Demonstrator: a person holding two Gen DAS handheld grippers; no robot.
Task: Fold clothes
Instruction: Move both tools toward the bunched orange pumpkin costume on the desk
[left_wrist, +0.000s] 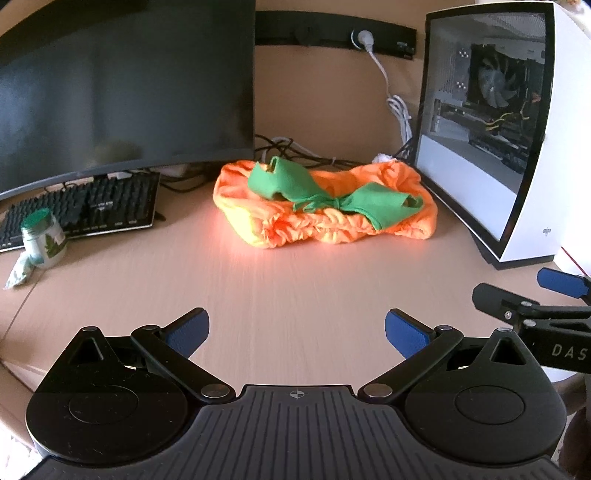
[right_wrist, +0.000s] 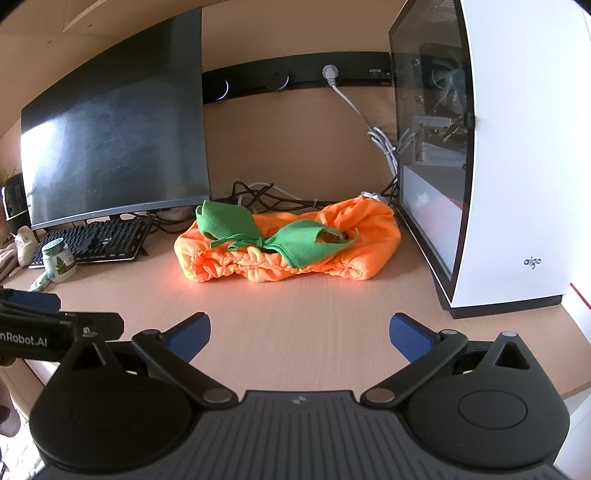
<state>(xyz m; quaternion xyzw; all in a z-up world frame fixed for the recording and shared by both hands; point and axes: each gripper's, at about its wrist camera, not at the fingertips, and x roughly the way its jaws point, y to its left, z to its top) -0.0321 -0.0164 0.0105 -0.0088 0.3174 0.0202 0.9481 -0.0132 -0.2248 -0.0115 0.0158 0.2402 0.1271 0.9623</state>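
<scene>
Your two grippers hang over the near edge of a pale wood-grain desk (left_wrist: 280, 280), side by side. Your left gripper (left_wrist: 296, 330) has its blue-padded fingers (left_wrist: 404, 332) spread wide, nothing between them, and it touches nothing; only bare desktop shows in the gap. Your right gripper (right_wrist: 300, 334) is spread just as wide, equally empty-handed, its blue pads clear of the surface. In the left wrist view the right gripper pokes in at the right edge; in the right wrist view the left one shows at the left edge.

Farther in, well apart from both grippers, the orange garment (left_wrist: 325, 218) lies bunched in a low heap in the middle of the desk, its ruffled hem toward you. Green leaf-shaped flaps (left_wrist: 280, 181) tied with a thin green cord lie across its top.

To your left, a small jar with a green lid (left_wrist: 42, 236) stands just in front of a black keyboard (left_wrist: 85, 203), a crumpled packet beside it. Behind the keyboard rises a dark, switched-off monitor (left_wrist: 122, 81). To your right stands a white computer case (left_wrist: 517, 140) with a glass side panel, near the garment's right end. Tangled cables (left_wrist: 288, 147) run behind the garment, and a white cord (left_wrist: 388, 88) climbs to a socket on the back wall's black strip.
</scene>
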